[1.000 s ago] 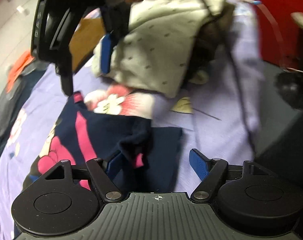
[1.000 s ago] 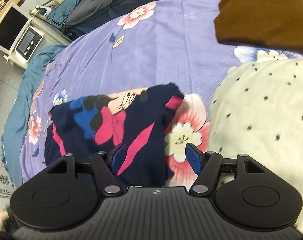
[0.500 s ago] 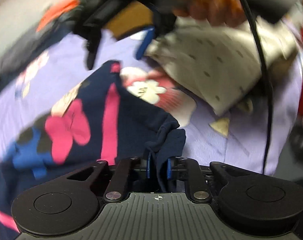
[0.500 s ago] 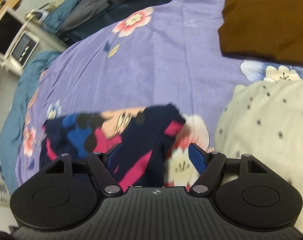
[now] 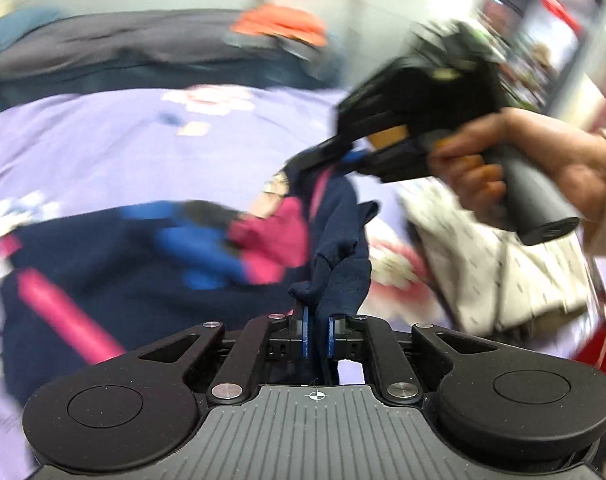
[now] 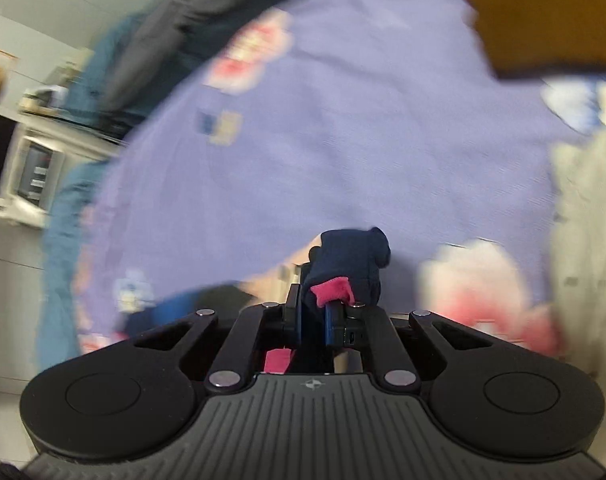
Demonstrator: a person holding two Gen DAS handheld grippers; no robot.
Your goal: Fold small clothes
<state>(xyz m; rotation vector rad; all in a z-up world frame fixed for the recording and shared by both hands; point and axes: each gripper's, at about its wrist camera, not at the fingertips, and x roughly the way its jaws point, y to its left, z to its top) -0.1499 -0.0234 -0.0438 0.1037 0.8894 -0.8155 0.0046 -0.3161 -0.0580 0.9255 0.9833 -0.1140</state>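
A navy garment (image 5: 143, 280) with pink and blue cartoon print lies on the purple floral bedsheet (image 5: 103, 148). My left gripper (image 5: 318, 320) is closing, its blue pads pinching a bunched navy edge that stands up between them. In the same view a hand holds my right gripper (image 5: 343, 160), which clamps the garment's far corner. In the right wrist view my right gripper (image 6: 313, 312) is closing on a navy fold with a pink trim (image 6: 351, 260). Both views are blurred by motion.
A cream dotted garment (image 5: 503, 272) lies to the right, also at the right edge as cream cloth (image 6: 583, 240). A brown folded garment (image 6: 543, 12) sits far right on the sheet. Dark bedding (image 5: 123, 52) and an orange item (image 5: 283, 24) line the far edge. A shelf with an appliance (image 6: 31, 168) stands left.
Both grippers went from open to clamped on the navy garment. The left gripper rolled and rose with its edge. The right gripper moved onto the pink-trimmed corner.
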